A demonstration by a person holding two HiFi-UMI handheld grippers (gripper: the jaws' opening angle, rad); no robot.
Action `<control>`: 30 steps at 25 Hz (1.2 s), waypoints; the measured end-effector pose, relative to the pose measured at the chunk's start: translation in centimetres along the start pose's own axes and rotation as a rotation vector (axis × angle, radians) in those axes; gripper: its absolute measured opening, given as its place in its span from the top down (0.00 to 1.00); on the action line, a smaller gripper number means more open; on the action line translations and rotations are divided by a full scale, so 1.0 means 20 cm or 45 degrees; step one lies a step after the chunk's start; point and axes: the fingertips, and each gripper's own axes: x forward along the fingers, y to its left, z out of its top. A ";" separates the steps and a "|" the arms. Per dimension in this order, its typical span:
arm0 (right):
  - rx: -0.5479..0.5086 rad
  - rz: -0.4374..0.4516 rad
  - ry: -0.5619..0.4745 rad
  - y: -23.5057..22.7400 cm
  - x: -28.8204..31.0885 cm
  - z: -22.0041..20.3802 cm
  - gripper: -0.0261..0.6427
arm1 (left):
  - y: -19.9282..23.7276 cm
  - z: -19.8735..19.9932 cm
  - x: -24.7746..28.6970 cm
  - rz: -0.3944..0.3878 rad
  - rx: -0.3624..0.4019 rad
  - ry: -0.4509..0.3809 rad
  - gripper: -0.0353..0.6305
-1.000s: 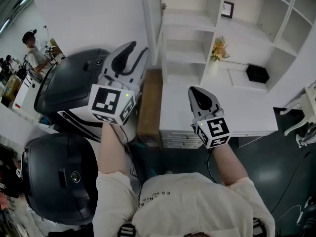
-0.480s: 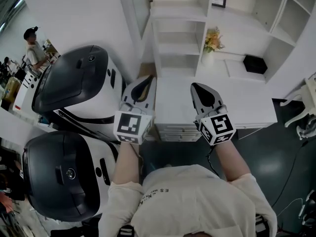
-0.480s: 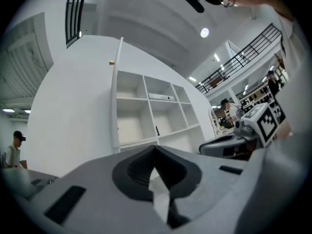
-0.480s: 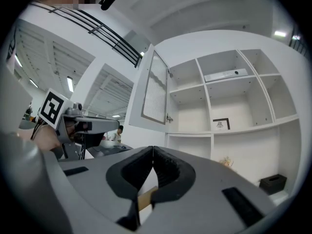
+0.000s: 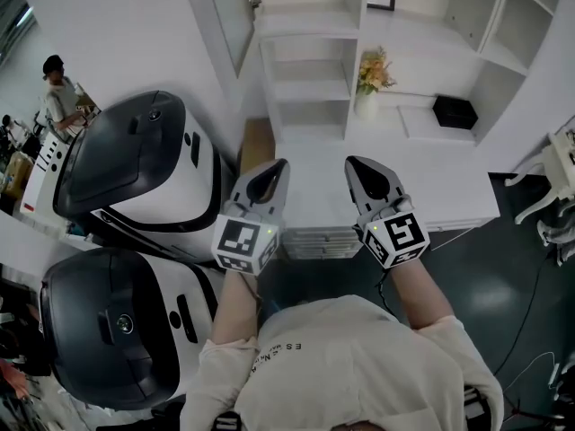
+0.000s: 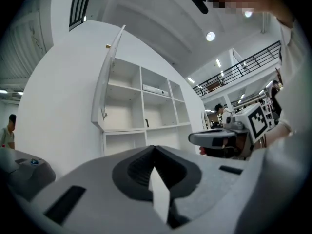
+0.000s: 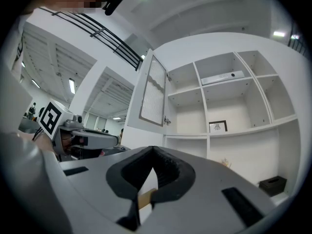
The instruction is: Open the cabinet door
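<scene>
The head view is showing both forearms reaching forward from the torso. The left gripper point(image 5: 274, 167) and right gripper point(image 5: 358, 167) are sitting side by side over the near edge of the white desk point(image 5: 431, 187), both pointing toward the far shelving unit point(image 5: 310, 70). Only this view is taking in the two black-and-white machines point(image 5: 135, 164) at the left, the flowers point(image 5: 374, 68) and the black box point(image 5: 453, 111) on the shelves.

The cabinet door point(image 5: 222, 14) is hanging open at the far upper left of the unit, well apart from both grippers.

The left gripper view is catching that door nearly edge-on, angling out from the cabinet, and the right gripper off to its right. The right gripper view is facing the door's ribbed panel and is also showing a small framed picture point(image 7: 218, 126) on a shelf, with the left gripper at its left.

In each gripper's own view the jaws are meeting at the tips, pressed together with nothing between them. Both grippers are pointing roughly level, marker cubes facing up.
</scene>
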 end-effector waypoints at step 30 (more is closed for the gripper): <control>-0.036 0.008 0.022 -0.06 -0.04 -0.04 0.94 | -0.09 -0.04 0.08 -0.040 0.034 0.071 0.94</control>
